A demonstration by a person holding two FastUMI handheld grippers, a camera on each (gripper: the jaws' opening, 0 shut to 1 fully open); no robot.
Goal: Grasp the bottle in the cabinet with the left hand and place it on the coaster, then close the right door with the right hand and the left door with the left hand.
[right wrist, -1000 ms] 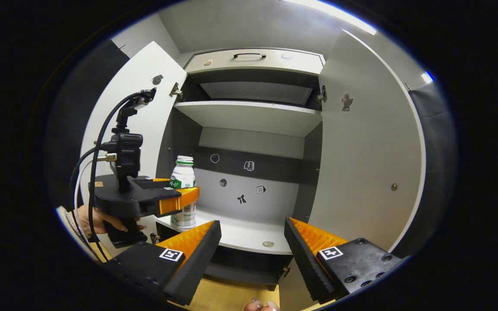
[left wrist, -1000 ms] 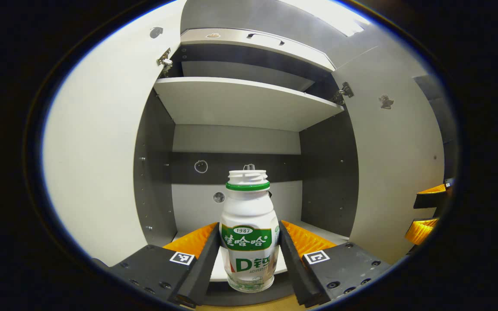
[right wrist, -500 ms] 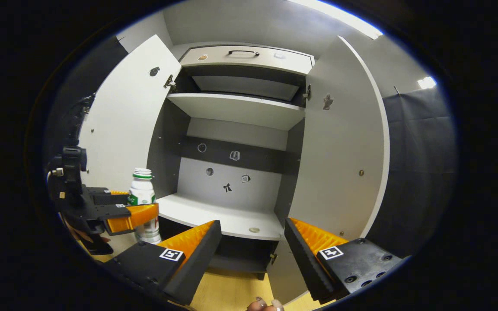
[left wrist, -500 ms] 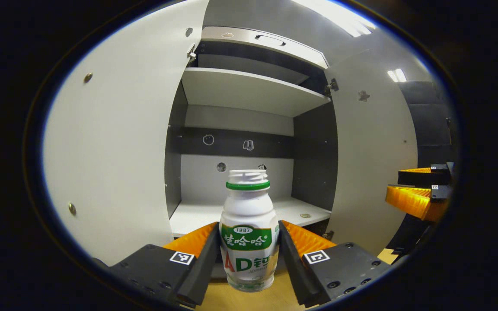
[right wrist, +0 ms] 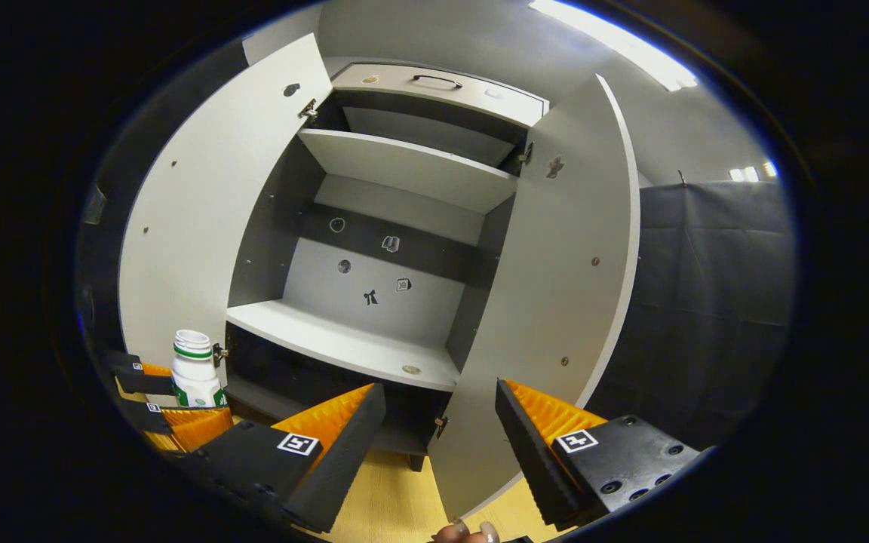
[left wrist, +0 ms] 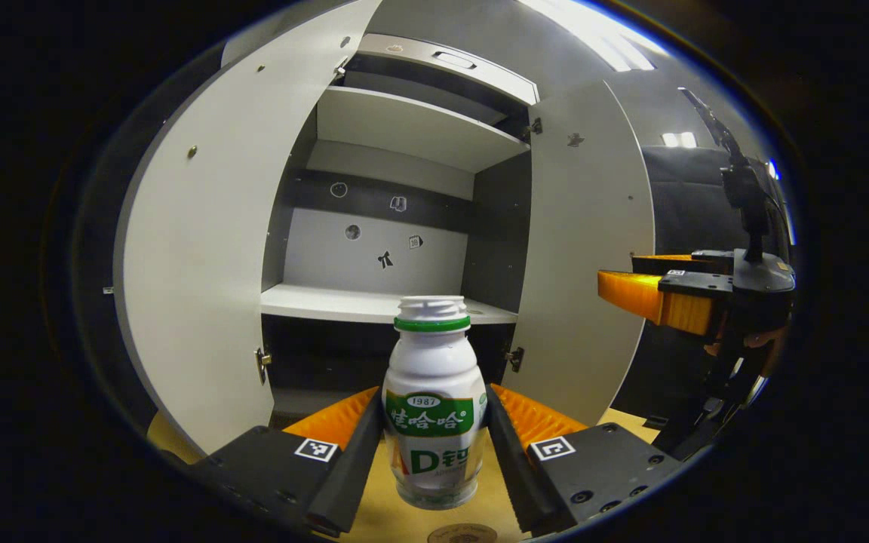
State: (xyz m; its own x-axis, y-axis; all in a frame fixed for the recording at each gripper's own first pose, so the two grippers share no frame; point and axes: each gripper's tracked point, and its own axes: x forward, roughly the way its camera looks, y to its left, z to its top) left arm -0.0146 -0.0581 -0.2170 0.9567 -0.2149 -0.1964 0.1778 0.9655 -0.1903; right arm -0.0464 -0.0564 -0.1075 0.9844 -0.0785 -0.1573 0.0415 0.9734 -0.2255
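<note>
A white bottle (left wrist: 432, 400) with a green neck ring and green label hangs upright between the fingers of my left gripper (left wrist: 433, 441), which is shut on it, out in front of the cabinet above the wooden table. A round coaster (left wrist: 462, 534) peeks in at the bottom edge, just below the bottle. Both cabinet doors stand open: the left door (left wrist: 201, 279) and the right door (left wrist: 585, 256). In the right gripper view the bottle (right wrist: 194, 373) is at the lower left, held by the left gripper (right wrist: 170, 407). My right gripper (right wrist: 438, 430) is open and holds nothing, in front of the right door (right wrist: 555, 324).
The cabinet's lower shelf (right wrist: 344, 343) carries a small round disc (right wrist: 410, 369); stickers dot the back wall. An upper shelf (left wrist: 412, 128) and a drawer with a handle (right wrist: 434, 79) sit above. The wooden table (right wrist: 397, 498) lies below. The right gripper (left wrist: 661, 298) shows at the right of the left gripper view.
My left gripper has drawn the bottle back out of the cabinet and lowered it over the table; the coaster has come into view. The right gripper has backed away and turned slightly right.
</note>
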